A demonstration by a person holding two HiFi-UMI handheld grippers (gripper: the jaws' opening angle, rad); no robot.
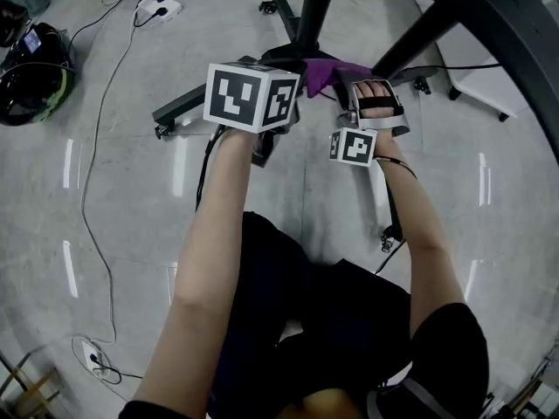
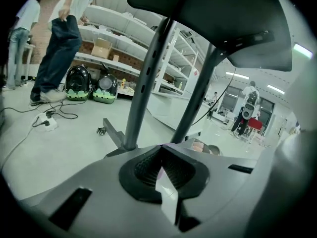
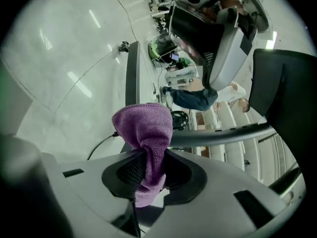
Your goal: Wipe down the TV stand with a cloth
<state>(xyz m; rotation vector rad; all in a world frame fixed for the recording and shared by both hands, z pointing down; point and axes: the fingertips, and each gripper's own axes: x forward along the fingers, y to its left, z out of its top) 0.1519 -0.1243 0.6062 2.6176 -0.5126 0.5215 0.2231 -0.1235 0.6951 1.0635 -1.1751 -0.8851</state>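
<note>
The TV stand's black base [image 1: 293, 52] lies on the grey floor just ahead of both grippers, with dark poles [image 1: 316, 7] rising from it. A purple cloth [image 1: 325, 72] rests against the base, and my right gripper [image 3: 148, 155] is shut on it. In the right gripper view the cloth [image 3: 143, 125] bunches above the jaws beside a dark pole [image 3: 223, 134]. My left gripper [image 2: 161, 148] is shut with nothing in it, and its marker cube [image 1: 251, 97] sits left of the cloth. Its view faces the two poles [image 2: 143, 83] under the dark screen [image 2: 213, 19].
Helmets [image 1: 35, 85] lie at the far left with a power strip [image 1: 159, 7] and cables [image 1: 92, 173] across the floor. A white cabinet on casters [image 1: 476, 81] stands at the right. A person [image 2: 59, 48] stands by shelves [image 2: 163, 53] beyond the stand.
</note>
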